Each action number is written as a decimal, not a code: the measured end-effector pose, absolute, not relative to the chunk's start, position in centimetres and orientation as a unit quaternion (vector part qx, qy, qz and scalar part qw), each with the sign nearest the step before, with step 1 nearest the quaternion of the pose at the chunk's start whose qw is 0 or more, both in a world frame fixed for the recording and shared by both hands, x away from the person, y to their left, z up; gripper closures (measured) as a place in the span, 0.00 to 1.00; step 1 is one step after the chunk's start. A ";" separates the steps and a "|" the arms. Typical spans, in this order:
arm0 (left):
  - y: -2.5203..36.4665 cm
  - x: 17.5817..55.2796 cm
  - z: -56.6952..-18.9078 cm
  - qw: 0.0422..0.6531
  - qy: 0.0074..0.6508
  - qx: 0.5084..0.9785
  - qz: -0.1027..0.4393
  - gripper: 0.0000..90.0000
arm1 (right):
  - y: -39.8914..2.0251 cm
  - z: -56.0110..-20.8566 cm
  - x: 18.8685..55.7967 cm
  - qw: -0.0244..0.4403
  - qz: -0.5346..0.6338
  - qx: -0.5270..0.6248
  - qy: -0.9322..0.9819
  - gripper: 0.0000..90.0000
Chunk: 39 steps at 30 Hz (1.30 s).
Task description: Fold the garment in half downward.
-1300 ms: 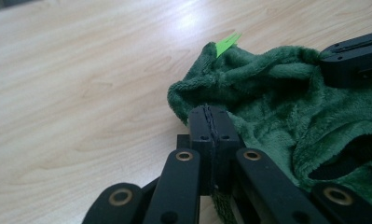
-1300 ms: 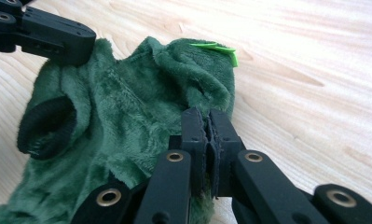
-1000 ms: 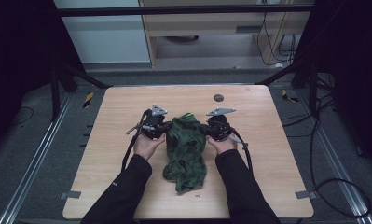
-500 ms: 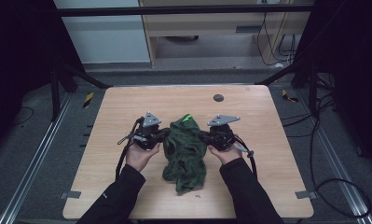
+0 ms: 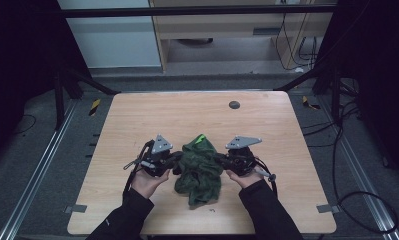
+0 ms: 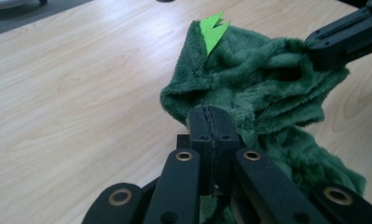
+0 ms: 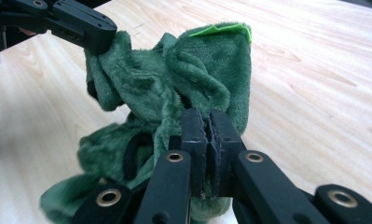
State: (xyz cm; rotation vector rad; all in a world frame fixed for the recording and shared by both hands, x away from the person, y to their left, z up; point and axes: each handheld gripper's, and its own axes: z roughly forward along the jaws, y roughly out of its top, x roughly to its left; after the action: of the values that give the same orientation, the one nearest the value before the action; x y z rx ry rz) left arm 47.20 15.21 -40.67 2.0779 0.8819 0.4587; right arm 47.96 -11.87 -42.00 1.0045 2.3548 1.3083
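Both the left gripper and right gripper clamp the crumpled green plush cloth mid-frame; thin pinches could slip.

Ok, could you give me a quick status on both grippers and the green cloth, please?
Left gripper shut on cloth. Right gripper shut on its other side. Cloth bunched between them, lower end on the table. Nothing in the way.
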 end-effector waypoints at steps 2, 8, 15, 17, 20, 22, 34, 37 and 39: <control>15.4 46.7 -40.8 0.406 0.350 0.825 0.178 1.00 | -12.2 -42.1 47.2 0.124 0.455 0.345 0.811 0.96; 15.9 45.2 -42.0 0.401 0.348 0.832 0.157 1.00 | -12.4 -43.2 45.7 0.107 0.451 0.341 0.818 0.96; 15.5 44.0 -44.0 0.377 0.342 0.850 0.137 0.99 | -12.6 -45.0 44.8 0.084 0.442 0.347 0.823 0.96; 15.4 43.9 -44.2 0.372 0.342 0.852 0.135 0.99 | -12.6 -45.2 44.7 0.081 0.440 0.348 0.824 0.96; 15.3 43.5 -44.7 0.364 0.343 0.855 0.135 0.99 | -12.5 -45.7 44.4 0.071 0.432 0.350 0.828 0.95; 15.3 43.4 -45.0 0.359 0.349 0.856 0.129 0.99 | -12.6 -46.1 44.3 0.064 0.428 0.353 0.829 0.95; 15.6 42.8 -45.9 0.349 0.361 0.857 0.114 0.88 | -12.2 -47.3 43.8 0.054 0.403 0.362 0.839 0.87; 16.1 42.8 -45.2 0.361 0.368 0.849 0.112 0.84 | -12.6 -46.6 43.7 0.055 0.413 0.362 0.834 0.84; 16.7 43.0 -44.2 0.372 0.374 0.840 0.122 0.82 | -12.7 -46.2 43.7 0.059 0.418 0.363 0.831 0.83</control>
State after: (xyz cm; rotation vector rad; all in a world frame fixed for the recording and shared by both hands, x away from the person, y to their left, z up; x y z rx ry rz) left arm 43.02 16.68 -44.23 2.1540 0.9591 0.3136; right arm 43.72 -12.74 -46.16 1.0986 2.5169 1.2648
